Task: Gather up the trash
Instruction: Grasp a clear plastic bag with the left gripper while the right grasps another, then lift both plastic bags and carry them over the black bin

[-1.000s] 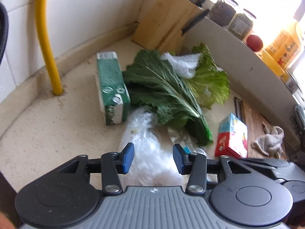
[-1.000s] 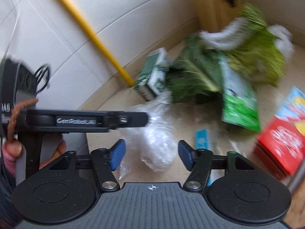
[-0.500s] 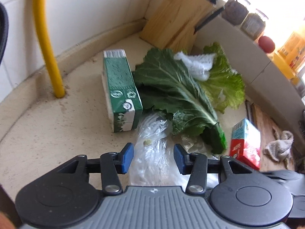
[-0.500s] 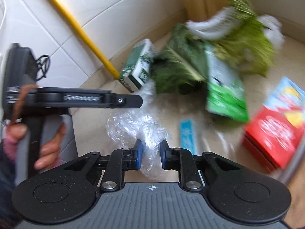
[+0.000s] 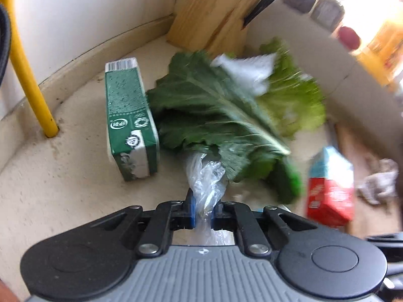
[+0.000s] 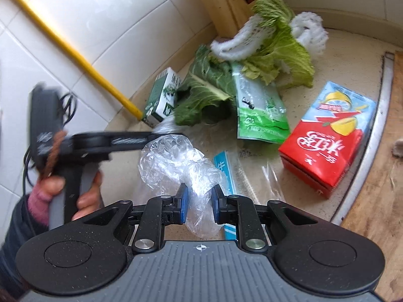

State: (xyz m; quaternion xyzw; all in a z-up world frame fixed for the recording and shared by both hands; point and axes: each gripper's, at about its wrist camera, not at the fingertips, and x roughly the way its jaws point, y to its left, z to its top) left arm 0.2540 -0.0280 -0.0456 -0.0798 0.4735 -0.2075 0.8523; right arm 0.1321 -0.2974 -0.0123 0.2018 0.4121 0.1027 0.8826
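A crumpled clear plastic bag hangs over the beige counter, and both grippers hold it. My left gripper is shut on one bunched end of the bag. My right gripper is shut on the other end. In the right wrist view the left gripper reaches in from the left, held by a hand. Beyond it lie a green carton, dark leaves, a green pouch, a red drink carton and a blue-edged wrapper.
A wooden knife block stands in the tiled back corner, and a yellow pipe rises at the left. White foam netting lies on pale cabbage leaves. A metal rim and a wooden board border the right.
Both grippers have closed on the plastic bag, the right one first and the left one just now. The bag is bunched and drawn up between them.
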